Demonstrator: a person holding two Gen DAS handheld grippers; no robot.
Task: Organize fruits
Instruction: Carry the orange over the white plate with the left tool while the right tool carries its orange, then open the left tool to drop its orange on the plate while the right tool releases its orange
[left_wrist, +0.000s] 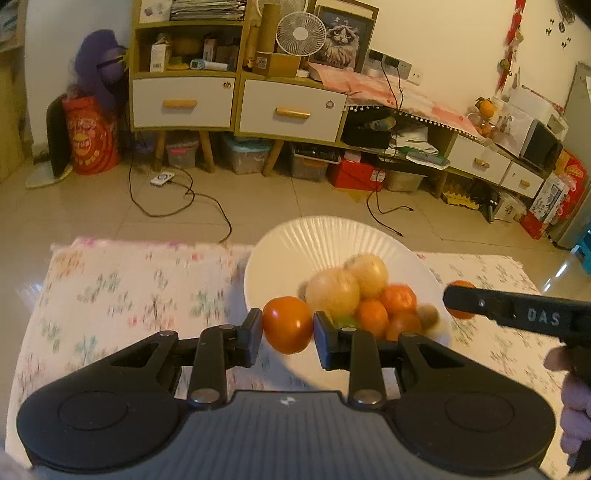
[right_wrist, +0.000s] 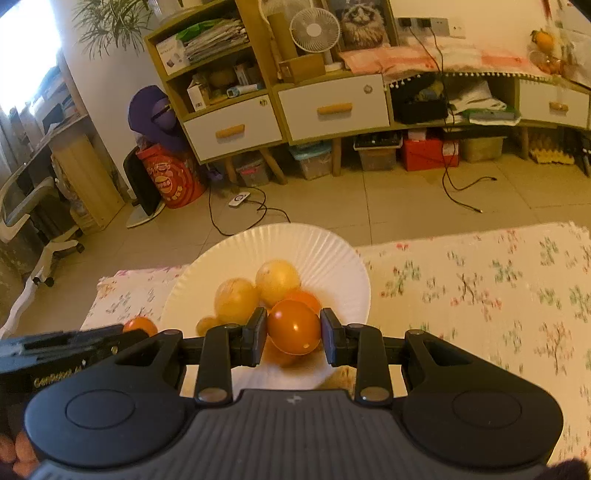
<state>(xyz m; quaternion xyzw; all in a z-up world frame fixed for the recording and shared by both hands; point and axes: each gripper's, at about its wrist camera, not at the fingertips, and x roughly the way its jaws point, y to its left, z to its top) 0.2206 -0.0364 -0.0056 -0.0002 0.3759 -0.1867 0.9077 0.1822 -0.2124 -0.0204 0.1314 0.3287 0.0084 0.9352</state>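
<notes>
In the left wrist view my left gripper (left_wrist: 288, 328) is shut on an orange-red tomato (left_wrist: 287, 325), just at the near rim of a white ribbed paper plate (left_wrist: 291, 240). The plate holds two pale yellow round fruits (left_wrist: 334, 291), several small oranges (left_wrist: 397, 299) and a small brown fruit (left_wrist: 428, 317). My right gripper (right_wrist: 293, 334) is shut on another orange tomato (right_wrist: 293, 326) above the same plate (right_wrist: 295, 240), near its front. Each gripper shows in the other's view, the right one (left_wrist: 458, 299) at the plate's right side and the left one (right_wrist: 138, 326) at its left.
The plate lies on a floral cloth (left_wrist: 129, 288) over a low table. Beyond it is tiled floor with cables (left_wrist: 177, 199), then a shelf unit with white drawers (left_wrist: 291, 110), a fan (left_wrist: 299, 33) and storage boxes. A hand (left_wrist: 572, 398) holds the right gripper.
</notes>
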